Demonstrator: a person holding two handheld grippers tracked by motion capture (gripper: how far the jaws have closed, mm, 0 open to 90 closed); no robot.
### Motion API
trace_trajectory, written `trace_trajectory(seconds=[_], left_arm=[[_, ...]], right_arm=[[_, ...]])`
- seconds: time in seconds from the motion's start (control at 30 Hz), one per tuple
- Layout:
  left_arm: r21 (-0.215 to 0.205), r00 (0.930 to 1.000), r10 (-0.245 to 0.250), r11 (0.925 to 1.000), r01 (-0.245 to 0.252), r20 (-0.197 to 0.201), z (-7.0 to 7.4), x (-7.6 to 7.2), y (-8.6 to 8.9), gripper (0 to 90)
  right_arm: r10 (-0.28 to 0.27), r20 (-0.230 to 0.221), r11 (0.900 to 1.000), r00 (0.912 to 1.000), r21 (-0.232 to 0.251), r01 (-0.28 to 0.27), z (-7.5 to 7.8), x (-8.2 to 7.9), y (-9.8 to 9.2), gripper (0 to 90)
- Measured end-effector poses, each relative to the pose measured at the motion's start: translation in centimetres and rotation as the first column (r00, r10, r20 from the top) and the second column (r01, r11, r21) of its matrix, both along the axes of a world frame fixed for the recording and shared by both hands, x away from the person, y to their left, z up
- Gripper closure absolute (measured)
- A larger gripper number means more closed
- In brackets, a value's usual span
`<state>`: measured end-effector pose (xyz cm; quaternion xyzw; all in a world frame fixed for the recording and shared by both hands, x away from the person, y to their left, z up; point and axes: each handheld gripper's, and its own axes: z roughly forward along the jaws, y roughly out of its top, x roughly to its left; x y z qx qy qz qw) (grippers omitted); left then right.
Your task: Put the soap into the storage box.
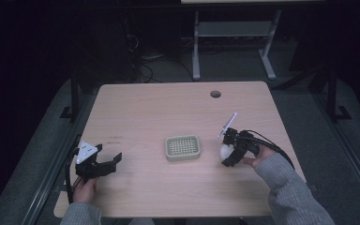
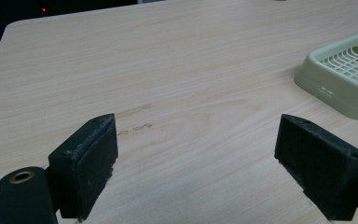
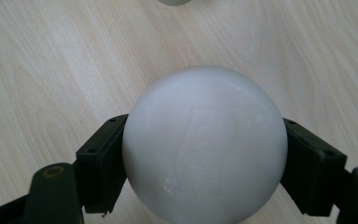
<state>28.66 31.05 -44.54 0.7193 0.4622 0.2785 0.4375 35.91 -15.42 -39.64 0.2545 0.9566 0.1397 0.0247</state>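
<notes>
Table: light wood-grain top; round hole near the far edge; faint scuff marks on the surface just ahead of the left gripper's jaws, seen in the left gripper view.

Right gripper: held in the person's right hand, grey sleeve behind it; jaws closed against the two sides of a white ball; in the right gripper view each black pad presses a flank of the ball, one at either side; whether the ball rests on the table or is lifted off it cannot be told.

White ball: smooth, matt, with a faint raised marking on its face, too dim to read; sits between the right gripper's jaws and bulges forward past their tips; in the high view it shows as a pale shape at the front of that gripper.

Left gripper: held in the person's left hand; jaws spread wide; bare table between them; grips nothing; grey three-cornered plate on top.

Basket: pale green, shallow, rectangular, with a grid floor; lies just beyond the ball ahead of the right gripper's jaws; lies ahead and to the right of the left gripper's jaws, well apart from them.

Floor: dark; grey desk frame beyond the table's far edge.
</notes>
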Motion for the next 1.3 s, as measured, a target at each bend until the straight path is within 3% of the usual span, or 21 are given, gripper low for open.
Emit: trace_trajectory(seconds=[0.53,1.3], left_arm=[[-0.004,1.0000,0.000,1.0000,0.000,-0.004,-0.1,0.1,0.0,12.8],[-0.003,1.0000,0.002,1.0000,-0.002,-0.002,-0.1,0.1,0.0,12.8]], right_arm=[[0.017,0.000,1.000,0.9999,0.010,-0.017,0.6,0.6,0.9,23.7],[0.061,0.007,0.998,0.9981,0.003,-0.061,1.8,1.8,3.7,23.7]])
